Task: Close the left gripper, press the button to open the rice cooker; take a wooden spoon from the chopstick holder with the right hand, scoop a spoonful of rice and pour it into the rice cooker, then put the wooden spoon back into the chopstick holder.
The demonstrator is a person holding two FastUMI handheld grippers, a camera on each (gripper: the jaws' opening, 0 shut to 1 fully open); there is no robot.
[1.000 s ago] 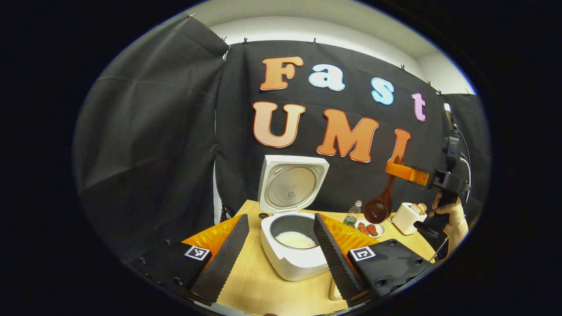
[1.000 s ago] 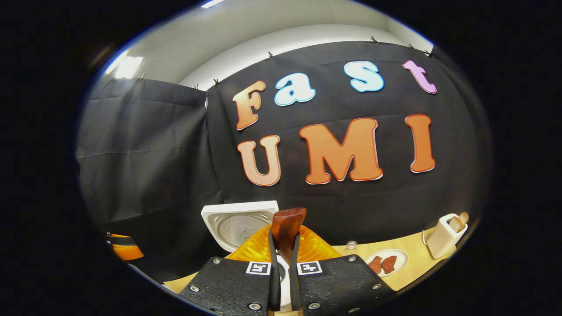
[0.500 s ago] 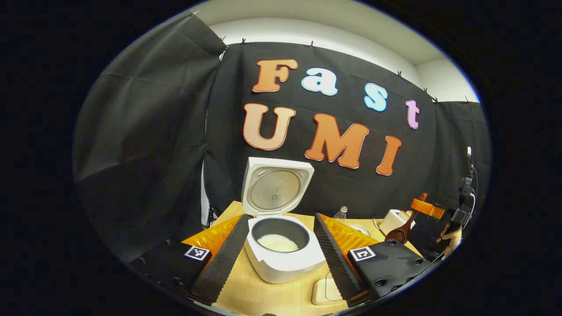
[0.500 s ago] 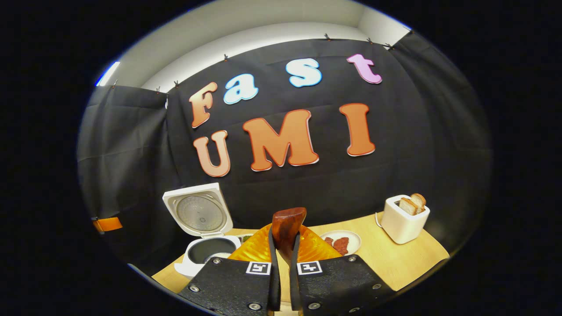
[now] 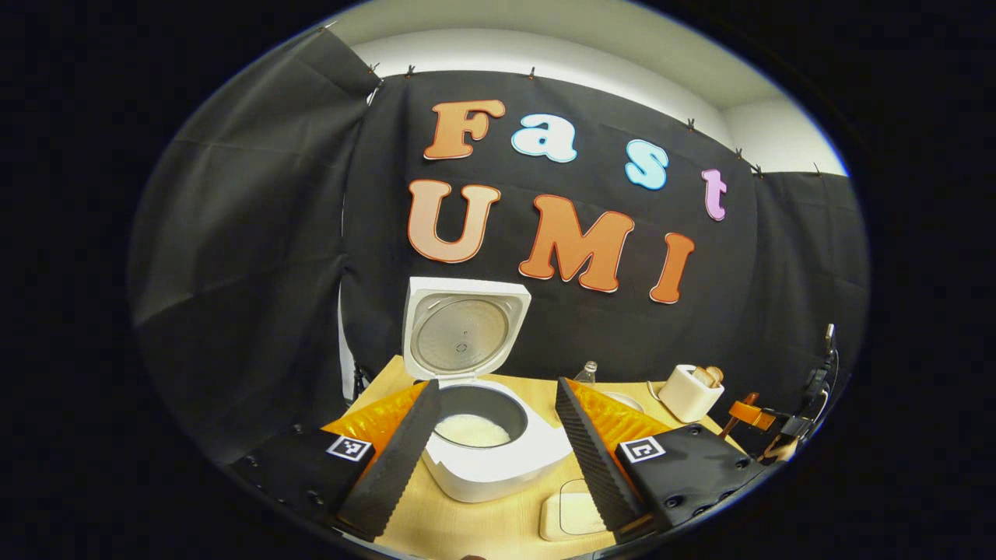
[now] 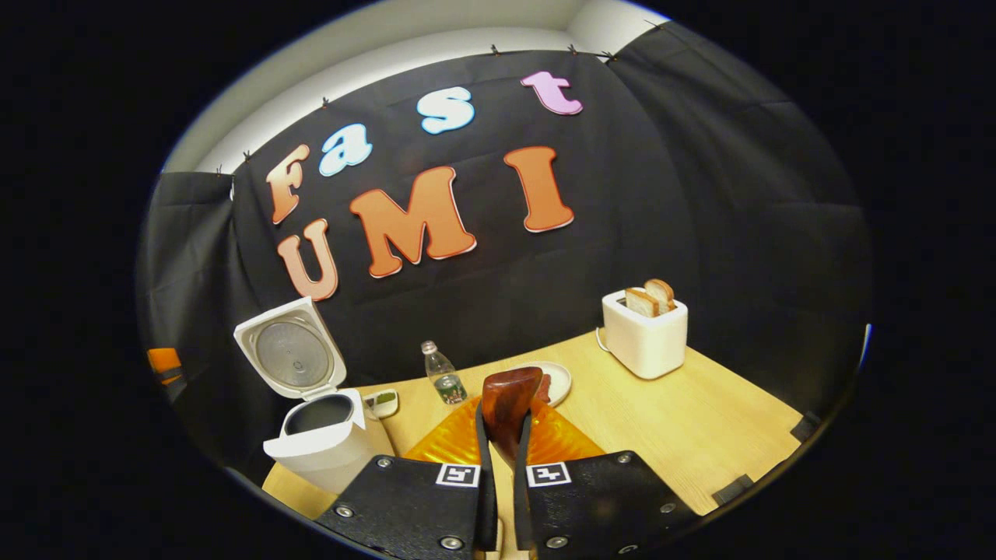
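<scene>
I hold two grippers. My left gripper (image 5: pixel 498 435) has its two fingers spread wide with nothing between them, and they frame the one rice cooker (image 5: pixel 486 459), which stands on the wooden table (image 5: pixel 467 529) just ahead of them. Its lid (image 5: pixel 463 330) is swung up and stands upright behind the pot, and a single patch of white rice (image 5: pixel 469 429) lies in the bottom of the dark inner pot. My right gripper (image 6: pixel 498 467) is closed tight on the handle of the one wooden spoon (image 6: pixel 510 404): both fingers press its sides, and the handle's end sticks up above them. The bowl of the spoon lies below my fingers, so I cannot tell what is in it. In the left gripper view that same gripper sits far off at the right edge, with the spoon's handle slanting through it. I count one white toaster (image 6: pixel 646 338) with two slices of bread (image 6: pixel 650 298) standing in its slots, one small clear bottle (image 6: pixel 441 375) standing upright, one plate (image 6: pixel 556 381) partly hidden behind the spoon's handle, and one flat pale pad (image 5: pixel 572 515) lying on the table near my left gripper's right-hand finger. A small white dish (image 6: pixel 383 402) sits just beside the cooker. In the right gripper view the cooker stands well to the left, well apart from the spoon.
</scene>
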